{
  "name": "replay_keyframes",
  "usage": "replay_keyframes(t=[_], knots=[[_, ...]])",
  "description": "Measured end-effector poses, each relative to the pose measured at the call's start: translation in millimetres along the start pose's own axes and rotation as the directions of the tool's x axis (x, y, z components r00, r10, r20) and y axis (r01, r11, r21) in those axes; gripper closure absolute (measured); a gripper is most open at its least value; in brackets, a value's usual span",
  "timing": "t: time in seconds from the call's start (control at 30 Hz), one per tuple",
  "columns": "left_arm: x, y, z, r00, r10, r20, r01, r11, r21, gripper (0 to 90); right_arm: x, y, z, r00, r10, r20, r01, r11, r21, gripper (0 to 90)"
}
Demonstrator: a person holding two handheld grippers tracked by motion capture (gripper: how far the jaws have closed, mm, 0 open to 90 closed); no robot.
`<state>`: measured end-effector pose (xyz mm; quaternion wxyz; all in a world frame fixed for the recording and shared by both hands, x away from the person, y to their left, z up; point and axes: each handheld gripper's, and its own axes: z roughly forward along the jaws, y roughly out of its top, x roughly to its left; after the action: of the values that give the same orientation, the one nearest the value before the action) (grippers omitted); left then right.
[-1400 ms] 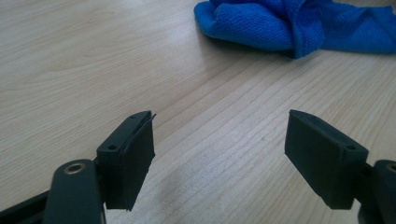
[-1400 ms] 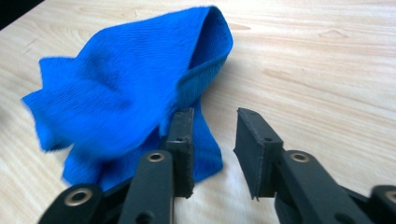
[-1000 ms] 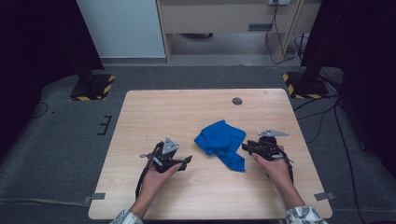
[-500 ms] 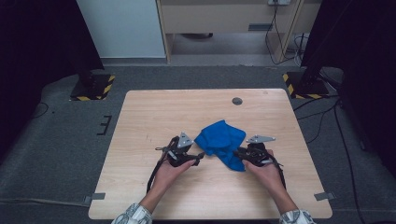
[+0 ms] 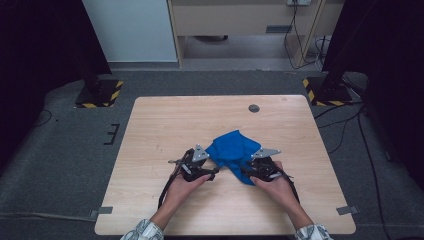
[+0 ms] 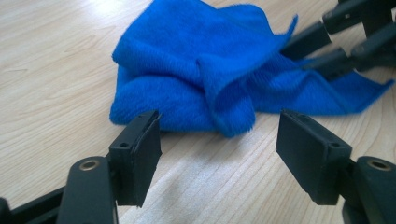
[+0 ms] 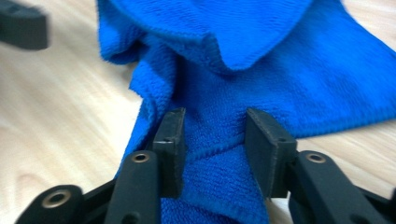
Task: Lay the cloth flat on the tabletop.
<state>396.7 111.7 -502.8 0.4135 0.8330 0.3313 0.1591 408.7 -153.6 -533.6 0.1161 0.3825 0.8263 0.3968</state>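
Blue cloth [image 5: 231, 150], crumpled with folds piled on one another, lies on the wooden table [image 5: 165, 120] between the two grippers. Its near edge runs between the jaws of the right gripper [image 7: 212, 144], which stand narrow with a gap on either side of the fabric fold; these jaws have just been opening, the cloth between them, the pads not pressing on it. Just ahead of the left gripper [image 6: 217, 144] the cloth's rolled edge rests on the wood, beyond the pads and apart from them; this gripper's jaws stand wide with bare table between them. A small dark round disc [image 5: 254, 108] sits well beyond both grippers, near the table's far edge.
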Motion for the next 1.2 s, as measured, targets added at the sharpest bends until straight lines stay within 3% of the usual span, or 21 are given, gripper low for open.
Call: replay_keyframes(t=[0.27, 0.5, 0.6, 0.7, 0.77, 0.9, 1.0, 1.13, 1.2], knots=[[1.1, -0.7, -7.4, 1.0, 0.005, -0.004, -0.005, 0.9998, -0.017, 30.5, 12.1, 1.4, 2.3, 0.9956, -0.053, -0.077, 0.054, 0.998, 0.017, 65.7], [6.4, -3.8, 5.5, 1.0, -0.005, -0.006, 0.005, 1.0, 0.003, 33.2, 13.4, 1.0, 1.9, 0.9954, -0.056, -0.078, 0.058, 0.998, 0.018, 66.5], [6.7, -4.8, 11.3, 1.0, 0.005, -0.008, -0.005, 1.0, 0.006, 40.5, 13.4, 0.6, 1.9, 0.9956, -0.053, -0.077, 0.055, 0.998, 0.014, 66.5], [8.1, -2.8, 14.6, 0.9997, 0.023, 0.007, -0.022, 0.9996, -0.018, 58.6, 13.3, 0.8, 1.8, 0.9958, -0.049, -0.078, 0.05, 0.999, 0.016, 66.5], [10.9, -2.9, 16.1, 0.9993, 0.012, 0.035, -0.012, 0.9996, -0.026, 69.2, 13.7, 0.8, 1.5, 0.9961, -0.045, -0.075, 0.047, 0.999, 0.018, 67.0], [11.0, -5.0, 13.8, 0.9975, 0.032, 0.064, -0.031, 0.9994, -0.017, 87.4, 13.3, 0.9, 1.0, 0.9963, -0.046, -0.073, 0.047, 0.999, 0.022, 68.1], [11.4, -4.7, 7.8, 0.9973, 0.011, 0.072, -0.01, 0.9998, -0.016, 87.9, 13.0, 1.3, 0.2, 0.9967, -0.051, -0.063, 0.053, 0.998, 0.029, 70.3], [8.2, -6.3, -7.1, 0.9966, 0.043, 0.07, -0.044, 0.999, 0.004, 88.0, 11.4, 1.8, -1.6, 0.9965, -0.051, -0.066, 0.054, 0.997, 0.046, 72.6], [9.1, -8.9, -14.4, 0.9968, 0.04, 0.07, -0.04, 0.9992, 0.004, 87.9, 9.4, 2.1, -3.3, 0.9969, -0.041, -0.067, 0.045, 0.997, 0.059, 73.1]])
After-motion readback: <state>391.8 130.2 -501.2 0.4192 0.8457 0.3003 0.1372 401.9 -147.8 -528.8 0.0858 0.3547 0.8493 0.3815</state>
